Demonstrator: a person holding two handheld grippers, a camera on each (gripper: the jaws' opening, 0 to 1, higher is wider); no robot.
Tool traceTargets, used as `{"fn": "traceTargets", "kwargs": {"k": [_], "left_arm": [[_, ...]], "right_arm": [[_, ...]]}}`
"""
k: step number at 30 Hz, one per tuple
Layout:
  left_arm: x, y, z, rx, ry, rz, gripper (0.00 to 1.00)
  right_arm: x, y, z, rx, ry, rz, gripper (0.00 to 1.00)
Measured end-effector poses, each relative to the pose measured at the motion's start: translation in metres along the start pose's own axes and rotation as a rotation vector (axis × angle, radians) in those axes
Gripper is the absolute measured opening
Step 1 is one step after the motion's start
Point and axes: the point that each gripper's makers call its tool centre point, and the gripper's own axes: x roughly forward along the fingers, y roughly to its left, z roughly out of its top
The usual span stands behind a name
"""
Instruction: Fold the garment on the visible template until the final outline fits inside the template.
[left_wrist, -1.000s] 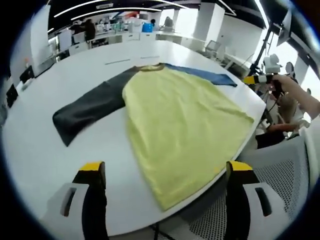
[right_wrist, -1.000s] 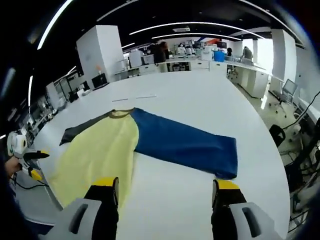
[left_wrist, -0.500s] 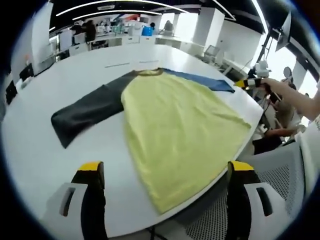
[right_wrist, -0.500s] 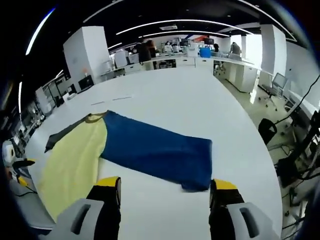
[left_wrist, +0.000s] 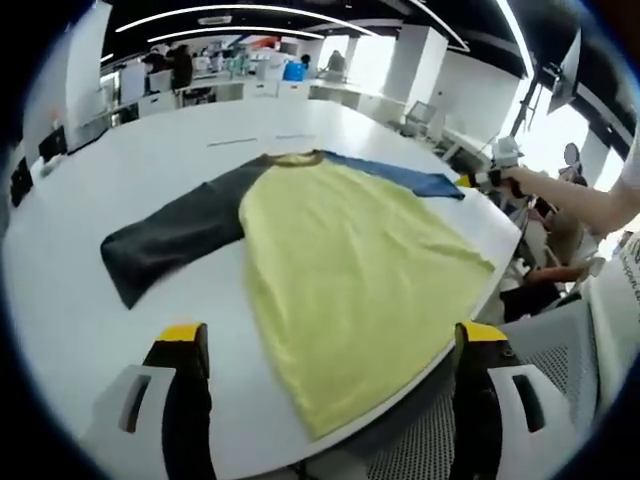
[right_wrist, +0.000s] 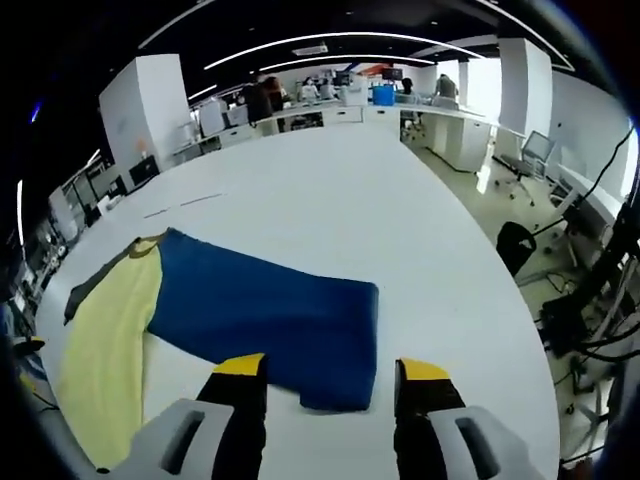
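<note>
Right tool (right_wrist: 325, 385) now sits much closer to the blue sleeve's cuff than a second ago, jaws narrower but still parted, cuff edge just ahead of the tips, nothing gripped. Left tool (left_wrist: 325, 345) barely shifts; jaws wide apart, empty, hovering over the near table edge.

Left gripper view, left to right: dark grey sleeve (left_wrist: 170, 230) lies flat on the white table (left_wrist: 70, 300), then the yellow body of the garment (left_wrist: 350, 280) spread flat with its hem near the table edge, then the blue sleeve (left_wrist: 400, 178) stretching away toward the person's hand (left_wrist: 520, 185) holding the other tool.

Right gripper view, left to right: yellow body, then the blue sleeve flat on the table, cuff nearest the tool.
</note>
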Motion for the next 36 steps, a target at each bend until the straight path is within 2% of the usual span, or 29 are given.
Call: {"fn": "traceTargets", "kwargs": {"k": [7,10,18,23,27,36], "left_arm": [[-0.002,0.0,0.012,0.027,-0.04,0.001,0.97],[-0.003,-0.002,0.015,0.039,-0.055,0.001,0.97],[-0.005,-0.005,0.025,0.061,-0.107,-0.007,0.96],[-0.004,-0.005,0.024,0.078,-0.098,-0.005,0.96],[-0.004,-0.006,0.02,0.086,-0.07,-0.007,0.94],[-0.004,-0.007,0.018,0.096,-0.066,-0.006,0.95]], "right_arm": [[0.006,-0.007,-0.01,0.007,0.033,-0.021,0.37],[0.006,-0.01,-0.016,0.006,0.055,-0.036,0.26],[0.006,-0.015,-0.017,0.008,0.059,-0.055,0.25],[0.006,-0.015,-0.017,0.017,0.059,-0.062,0.19],[0.007,-0.023,-0.018,0.07,0.065,-0.078,0.06],[0.005,-0.023,-0.019,0.101,0.067,-0.084,0.0]]}}
